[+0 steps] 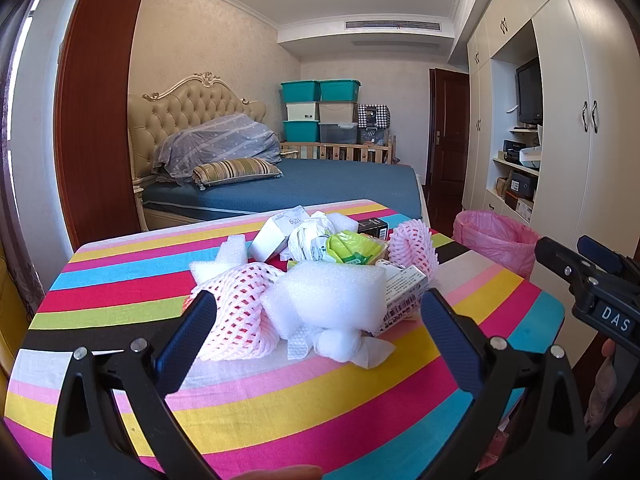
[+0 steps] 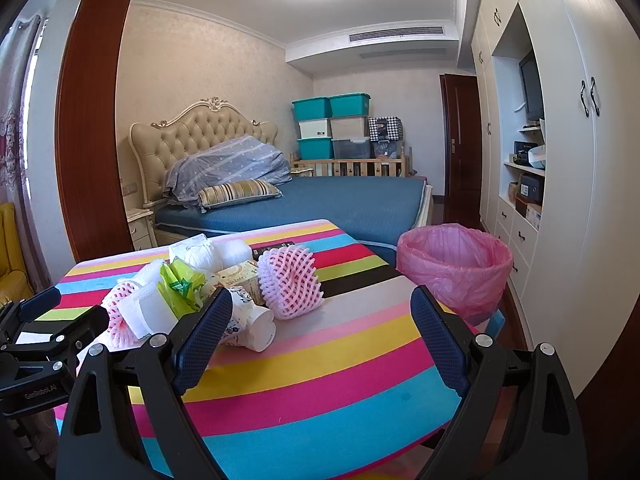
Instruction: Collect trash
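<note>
Trash pile (image 1: 320, 272) heaped mid-table on the striped cloth (image 1: 280, 400), seemingly uncollected; pink-lined bin (image 2: 456, 268) stands beside the table. Left gripper (image 1: 320, 340) and right gripper (image 2: 320, 340) both spread wide, empty.

my left black plastic two-finger gripper (image 1: 318, 334): blue textured pads (image 1: 188, 344), silver screws | my right black plastic gripper (image 2: 320, 336): same blue pads (image 2: 438, 340), silver screws, white "DAS" lettering | bare skin of my right hand (image 1: 612, 388)
</note>
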The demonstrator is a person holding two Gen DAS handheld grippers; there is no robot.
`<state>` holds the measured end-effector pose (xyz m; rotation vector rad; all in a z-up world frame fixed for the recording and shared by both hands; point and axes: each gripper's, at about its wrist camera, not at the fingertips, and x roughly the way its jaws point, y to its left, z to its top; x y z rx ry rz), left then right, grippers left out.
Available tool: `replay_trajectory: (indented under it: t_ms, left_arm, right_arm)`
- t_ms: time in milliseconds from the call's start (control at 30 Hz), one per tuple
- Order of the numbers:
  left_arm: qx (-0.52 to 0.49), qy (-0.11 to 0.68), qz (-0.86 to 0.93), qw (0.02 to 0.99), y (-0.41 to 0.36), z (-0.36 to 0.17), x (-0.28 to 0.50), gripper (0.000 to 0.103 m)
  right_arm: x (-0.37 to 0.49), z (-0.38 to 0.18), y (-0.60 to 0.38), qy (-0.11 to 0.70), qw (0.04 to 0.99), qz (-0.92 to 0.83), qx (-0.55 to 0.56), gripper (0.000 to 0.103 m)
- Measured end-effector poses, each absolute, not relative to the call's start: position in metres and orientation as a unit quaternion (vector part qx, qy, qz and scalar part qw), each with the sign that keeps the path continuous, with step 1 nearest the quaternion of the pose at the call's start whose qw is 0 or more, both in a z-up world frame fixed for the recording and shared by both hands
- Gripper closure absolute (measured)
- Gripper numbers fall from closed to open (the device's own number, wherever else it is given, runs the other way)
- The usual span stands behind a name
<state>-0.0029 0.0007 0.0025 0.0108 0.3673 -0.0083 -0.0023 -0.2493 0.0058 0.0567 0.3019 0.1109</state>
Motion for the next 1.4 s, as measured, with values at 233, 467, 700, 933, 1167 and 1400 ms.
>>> replay_trajectory:
  t_ms: [233, 467, 700, 933, 1167, 1400]
  left_arm:
    - [0.005, 0.183, -0.004, 0.983, 0.001, 0.002, -0.003, 0.004]
    - [0.005, 0.183, -0.005, 0.983, 0.001, 0.002, -0.003, 0.004]
    - [0.005, 0.183, -0.005, 0.983, 0.001, 0.002, -0.003, 0.004]
    - [0.004, 0.183, -0.005, 0.983, 0.001, 0.002, -0.003, 0.004]
    - [0.004, 0.184, -0.007, 0.983, 0.0, 0.001, -0.006, 0.004]
    - [0.004, 0.185, -0.006, 0.983, -0.001, 0.0, -0.007, 0.004]
  right_arm:
    - [-0.001, 0.001, -0.244, 0.154, 0.986, 0.056, 0.03, 0.018]
    - [-0.001, -0.001, -0.243, 0.156, 0.986, 0.056, 0.03, 0.018]
    - [-0.001, -0.001, -0.243, 0.156, 0.986, 0.056, 0.031, 0.018]
    - [-0.001, -0.004, -0.24, 0.16, 0.985, 0.057, 0.033, 0.018]
    - [-0.001, -0.004, -0.241, 0.161, 0.985, 0.058, 0.034, 0.018]
    - [-0.002, -0.006, -0.239, 0.164, 0.984, 0.058, 0.036, 0.018]
